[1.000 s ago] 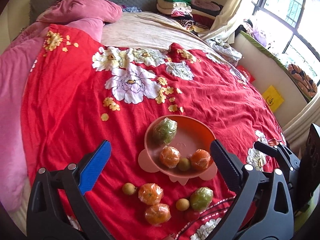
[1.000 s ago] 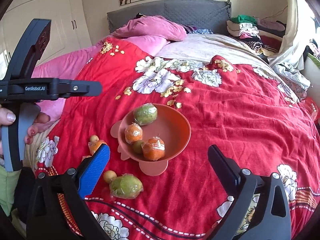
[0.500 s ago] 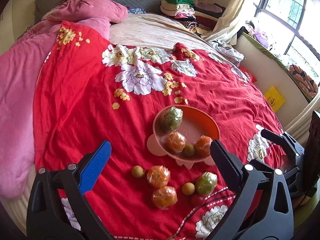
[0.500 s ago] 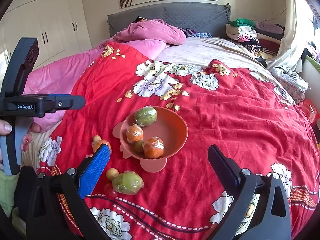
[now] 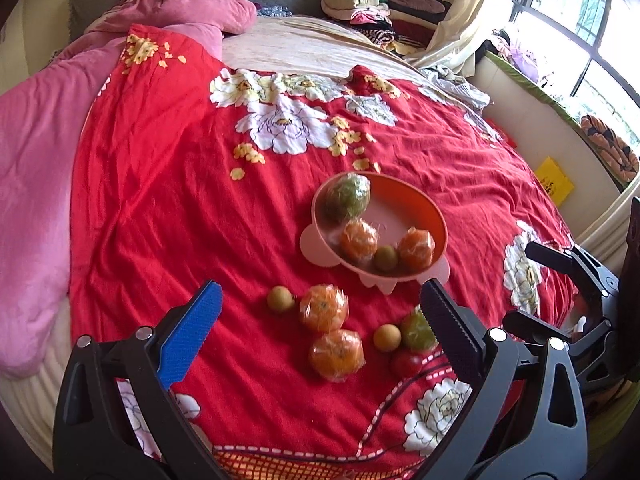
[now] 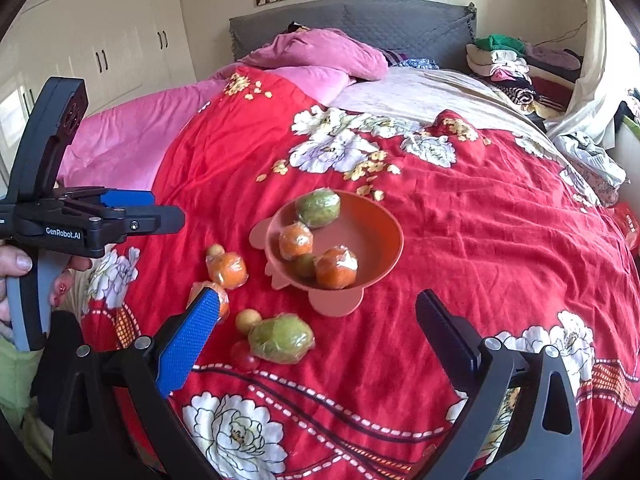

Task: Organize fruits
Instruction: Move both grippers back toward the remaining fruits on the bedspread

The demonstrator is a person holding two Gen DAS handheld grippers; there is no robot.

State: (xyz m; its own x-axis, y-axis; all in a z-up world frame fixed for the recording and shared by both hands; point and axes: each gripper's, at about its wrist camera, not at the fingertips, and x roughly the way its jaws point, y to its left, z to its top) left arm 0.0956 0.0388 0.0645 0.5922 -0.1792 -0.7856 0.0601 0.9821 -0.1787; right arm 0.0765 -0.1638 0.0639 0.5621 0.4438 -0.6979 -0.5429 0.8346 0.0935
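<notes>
An orange-pink bowl [image 5: 424,204] [image 6: 380,224] sits on the red floral bedspread and holds a wrapped green fruit [image 5: 347,197], two wrapped oranges [image 5: 359,239] and a small green fruit [image 5: 386,258]. In front of it lie two wrapped oranges [image 5: 324,307], two small yellow fruits [image 5: 280,298], a wrapped green fruit [image 6: 281,339] and a small red fruit [image 6: 244,356]. My left gripper [image 5: 320,324] hangs open above the loose oranges. My right gripper [image 6: 316,334] is open over the loose green fruit. Neither holds anything.
A pink quilt [image 5: 32,160] covers the bed's left side. Folded clothes [image 6: 504,64] are piled by the grey headboard [image 6: 360,24]. A person's hand [image 6: 16,268] grips the left tool's handle at the left edge. A window sill runs along the right.
Both grippers have drawn back toward the bed's near edge and to the left, so the bowl and loose fruit sit further right in the left view. Both stay open.
</notes>
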